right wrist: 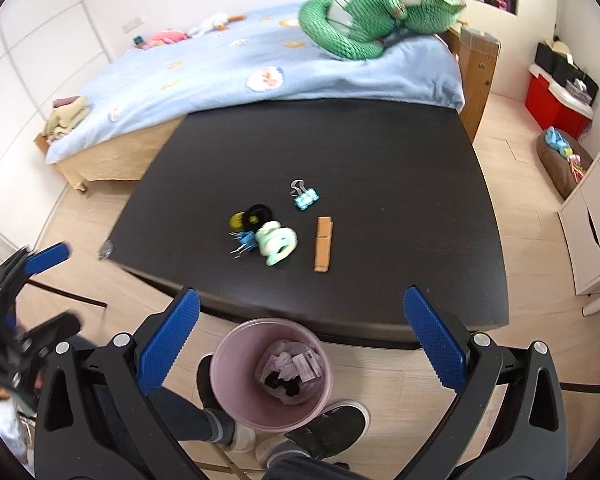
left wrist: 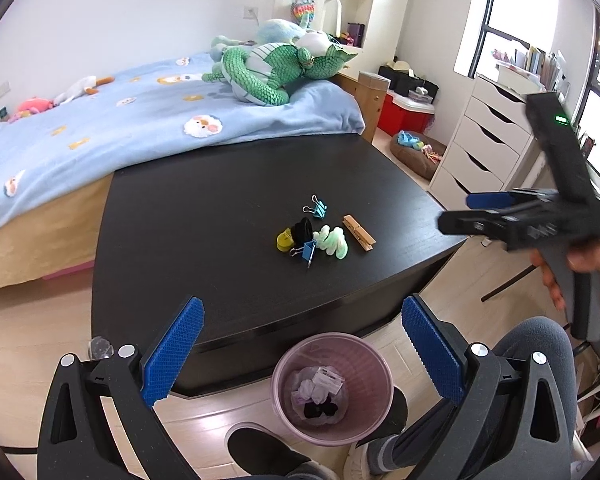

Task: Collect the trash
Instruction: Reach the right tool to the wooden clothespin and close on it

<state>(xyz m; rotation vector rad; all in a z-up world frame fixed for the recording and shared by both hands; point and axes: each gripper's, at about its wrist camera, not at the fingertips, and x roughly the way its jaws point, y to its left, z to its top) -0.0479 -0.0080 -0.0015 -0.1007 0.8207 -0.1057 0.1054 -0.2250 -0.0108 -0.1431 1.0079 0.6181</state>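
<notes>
The left gripper (left wrist: 302,354) hangs wide open and empty above the near edge of the table (left wrist: 228,184), with the bin (left wrist: 374,376) on the floor just below its fingers. The bin already holds crumpled paper and a dark scrap.

On the table, left to right, lies a tight cluster: a yellow piece (left wrist: 284,240) touching a black ring (left wrist: 303,229), a blue clip (left wrist: 308,251) at their front, a pale green coil (left wrist: 333,242) beside it, then a peg (left wrist: 359,233) a little apart. A second clip (left wrist: 318,208) sits alone behind them.

The right gripper (right wrist: 302,348) is likewise spread wide and holds nothing, hovering over the bin and the table's near edge.

The risks, as judged from here: the clustered pieces touch, so closing on one could drag or flick a neighbour off the table. The clips are small and hard, likely to slip from the pads. The coil looks soft and may snag the blue clip. A release off-centre could miss the bin, which stands between the person's feet (right wrist: 324,426).
</notes>
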